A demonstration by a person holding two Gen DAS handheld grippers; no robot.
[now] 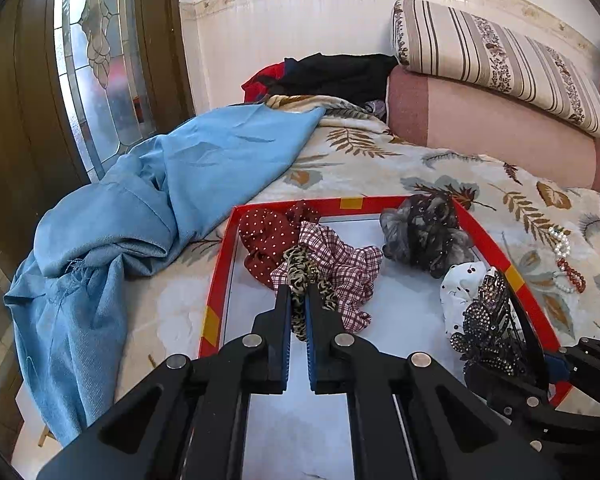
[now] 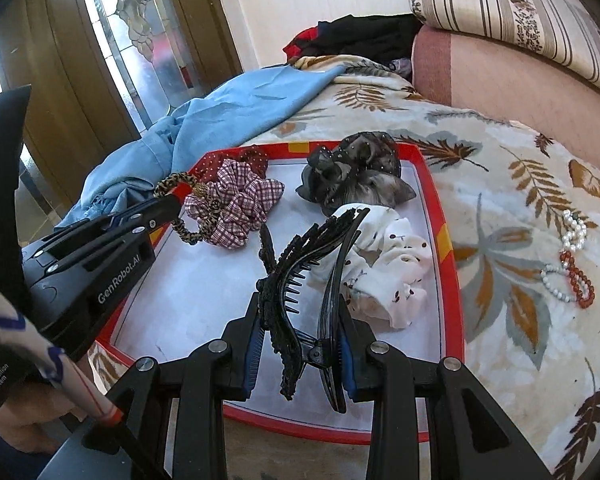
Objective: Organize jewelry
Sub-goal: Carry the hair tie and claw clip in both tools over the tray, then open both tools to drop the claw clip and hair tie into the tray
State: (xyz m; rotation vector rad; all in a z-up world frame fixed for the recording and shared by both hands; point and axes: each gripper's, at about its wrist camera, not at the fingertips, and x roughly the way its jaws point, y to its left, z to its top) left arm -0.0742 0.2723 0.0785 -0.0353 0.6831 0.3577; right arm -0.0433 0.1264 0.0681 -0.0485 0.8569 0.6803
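A shallow tray (image 2: 446, 236) with a red rim and pale floor lies on a leaf-print bedspread (image 2: 500, 152). The left gripper (image 1: 299, 292) has its jaws clenched on a thin leopard-print hair tie (image 1: 298, 276), a soft loop with a small gold bead, held over the tray's left part and touching a gathered checked scrunchie (image 1: 340, 268). Behind that sits a dark red dotted scrunchie (image 1: 266, 240) against the far left corner. A crinkled grey gauze scrunchie (image 2: 356, 172) with tiny studs lies by the far rim, and a white printed scrunchie (image 2: 392, 276) rests near the right rim.

The right gripper (image 2: 302, 340) grasps a black hair claw (image 2: 296, 280), squeezed so its curved toothed halves spread; one half is crusted with dark stones. The claw hovers over the tray's near right part, just beside the white scrunchie.

The tray's middle and near floor is bare. Outside the right rim, well apart, pearl and red bead bracelets (image 2: 572, 264) lie on the bedspread. A rumpled blue cloth (image 1: 148, 200) crowds the left side.
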